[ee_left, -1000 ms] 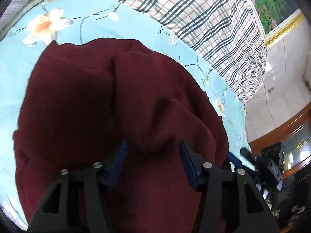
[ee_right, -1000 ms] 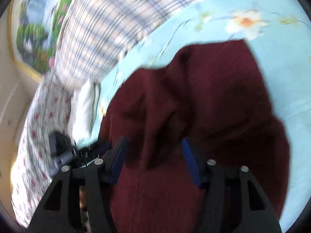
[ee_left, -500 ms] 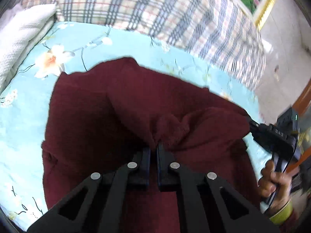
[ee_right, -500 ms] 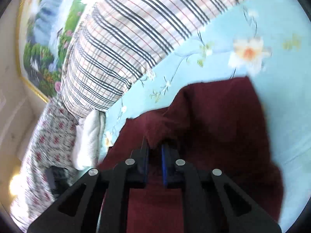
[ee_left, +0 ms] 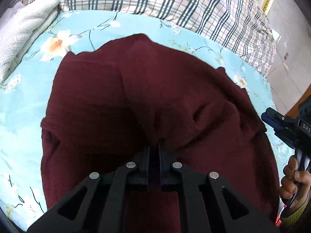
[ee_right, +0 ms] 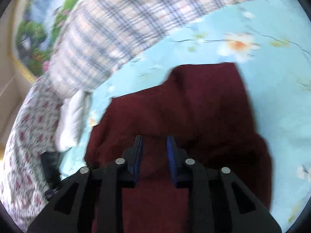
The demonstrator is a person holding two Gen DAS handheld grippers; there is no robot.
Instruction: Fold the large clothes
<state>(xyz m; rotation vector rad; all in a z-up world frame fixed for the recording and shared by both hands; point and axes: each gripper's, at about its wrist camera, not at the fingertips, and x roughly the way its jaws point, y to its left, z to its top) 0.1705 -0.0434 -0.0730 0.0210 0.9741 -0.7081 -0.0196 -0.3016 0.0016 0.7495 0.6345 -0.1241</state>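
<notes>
A dark red knitted garment [ee_left: 136,101] lies bunched on a light blue flowered bedsheet [ee_left: 23,101]. My left gripper [ee_left: 154,147] is shut on a pinch of its near fold. In the right wrist view, which is blurred, the garment [ee_right: 204,112] lies under my right gripper [ee_right: 154,141], whose blue-padded jaws stand apart with nothing between them. The right gripper also shows in the left wrist view [ee_left: 272,119] at the garment's right edge, held by a hand [ee_left: 293,178].
A plaid quilt [ee_left: 175,2] lies across the far side of the bed. A white folded blanket [ee_left: 21,33] lies at the far left. A red-flowered cloth [ee_right: 21,145] and a framed picture [ee_right: 33,33] show left in the right wrist view.
The right gripper, shut on the garment half a second ago, has opened and let go. The left gripper stays shut on its fold; the garment now lies flatter and wider.
</notes>
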